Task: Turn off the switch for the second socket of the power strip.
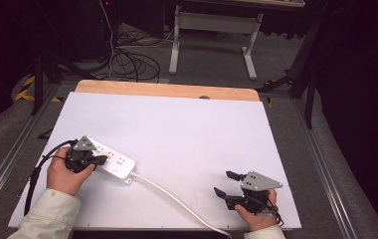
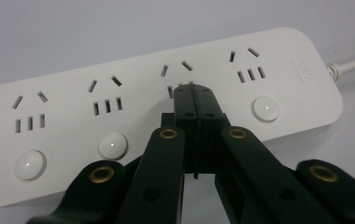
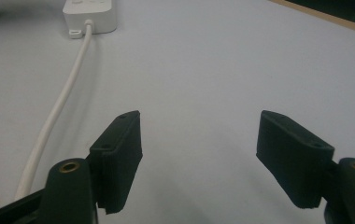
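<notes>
White surface point(image 1: 187, 129) lies under your hands. Your right gripper point(image 1: 225, 183) rests near you, its fingers wide apart and holding nothing. Farther off, your left gripper point(image 2: 195, 93) has its fingers pressed together, tips over the power strip point(image 2: 133, 107) at the left side. That strip looks hard, light and slippery; take it across its narrow sides. Its cord point(image 1: 177, 201) is bendy.

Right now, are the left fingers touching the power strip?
Cannot tell. In the left gripper view the shut fingers overlap the power strip near its third socket, but no contact or gap shows plainly; the high view is too small.
</notes>
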